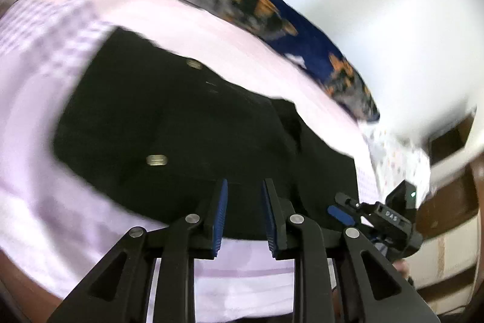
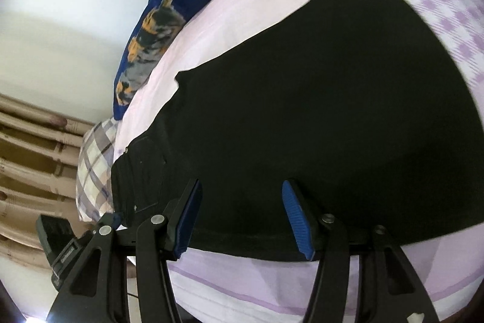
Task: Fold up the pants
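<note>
The black pants [image 2: 302, 99] lie flat on a bed covered by a pale lilac sheet [image 2: 272, 277], part of it checked in purple; a navy blanket with an orange-and-grey animal print [image 2: 169, 8] lies along the far side, and a plaid pillow [image 2: 93, 165] sits at the corner; brown curtains [image 2: 27, 147] hang beyond.

The garment reads as a compact dark block with clean, nearly straight edges; a waistband end with pocket stitching shows in the right wrist view, and metal buttons or rivets [image 1: 156, 159] show in the left wrist view, which is blurred; judgement: at least one fold appears made, though the number of layers cannot be told from black cloth.

The left gripper [image 1: 244, 189] hangs over the near edge of the pants, its blue pads a narrow gap apart with nothing between them; the right gripper [image 2: 242, 192] stands about half spread over the near hem, likewise empty; neither touches cloth as far as can be seen.

Remaining, by judgement: probably one further fold to shorten the block, then smoothing; whether the result is already acceptable cannot be settled here.
</note>
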